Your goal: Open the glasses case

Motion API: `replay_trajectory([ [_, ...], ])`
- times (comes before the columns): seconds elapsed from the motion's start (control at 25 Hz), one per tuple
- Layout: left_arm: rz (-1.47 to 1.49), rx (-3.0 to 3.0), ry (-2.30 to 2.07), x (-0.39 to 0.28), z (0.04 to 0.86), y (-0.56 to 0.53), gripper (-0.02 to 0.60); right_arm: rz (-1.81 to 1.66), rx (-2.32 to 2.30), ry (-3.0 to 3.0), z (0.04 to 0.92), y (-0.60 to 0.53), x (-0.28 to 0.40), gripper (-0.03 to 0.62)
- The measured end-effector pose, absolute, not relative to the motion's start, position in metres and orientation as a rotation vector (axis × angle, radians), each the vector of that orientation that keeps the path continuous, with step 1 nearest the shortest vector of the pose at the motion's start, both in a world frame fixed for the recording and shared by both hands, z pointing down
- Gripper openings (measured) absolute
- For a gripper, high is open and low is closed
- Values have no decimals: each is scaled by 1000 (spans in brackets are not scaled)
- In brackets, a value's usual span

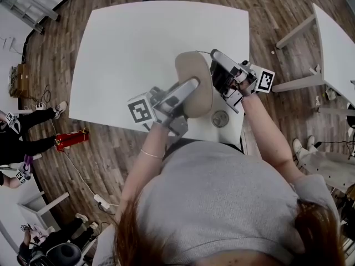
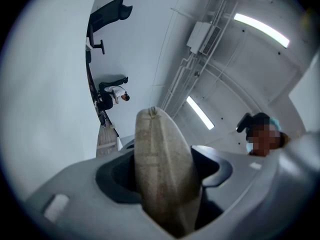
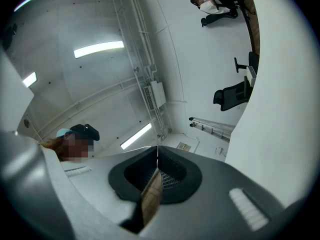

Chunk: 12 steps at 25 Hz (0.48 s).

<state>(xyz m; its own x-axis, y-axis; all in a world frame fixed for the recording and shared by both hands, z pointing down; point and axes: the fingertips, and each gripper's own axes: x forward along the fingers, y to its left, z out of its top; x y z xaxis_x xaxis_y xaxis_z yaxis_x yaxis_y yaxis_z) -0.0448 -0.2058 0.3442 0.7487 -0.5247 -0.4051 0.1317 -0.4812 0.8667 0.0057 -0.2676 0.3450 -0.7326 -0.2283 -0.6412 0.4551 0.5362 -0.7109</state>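
I held the beige oval fabric glasses case (image 1: 195,76) up over the white table (image 1: 138,37). Its body was wedged between the jaws of the left gripper (image 2: 165,181), clamped hard, I judged, to keep it from twisting. Opposite, the right gripper (image 3: 152,194) was pinched tight on a thin beige edge, probably the lid's lip, placed for prying it open.

**Most of case (image 1: 195,71) hidden**

Head view: left gripper (image 1: 190,88) covers near end of case; torso (image 1: 222,204) hides part of tabletop (image 1: 138,49) near edge. Left gripper view: case (image 2: 162,169) bottom lost betw. jaws at frame edge. Right gripper view: only thin strip of case (image 3: 151,201) shows betw. jaws. Lid open/shut: can't tell.
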Motion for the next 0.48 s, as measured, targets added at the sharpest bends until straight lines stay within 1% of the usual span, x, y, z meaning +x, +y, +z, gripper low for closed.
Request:
replay_trajectory([
  [0.32, -874, 1898, -311, -53, 334, -208, 314, -1157, 252, 2084, 335, -251, 17, 8],
  [0.48, -837, 1909, -343, -55, 337, -210, 314, -1142, 244, 2133, 337, -240, 16, 8],
])
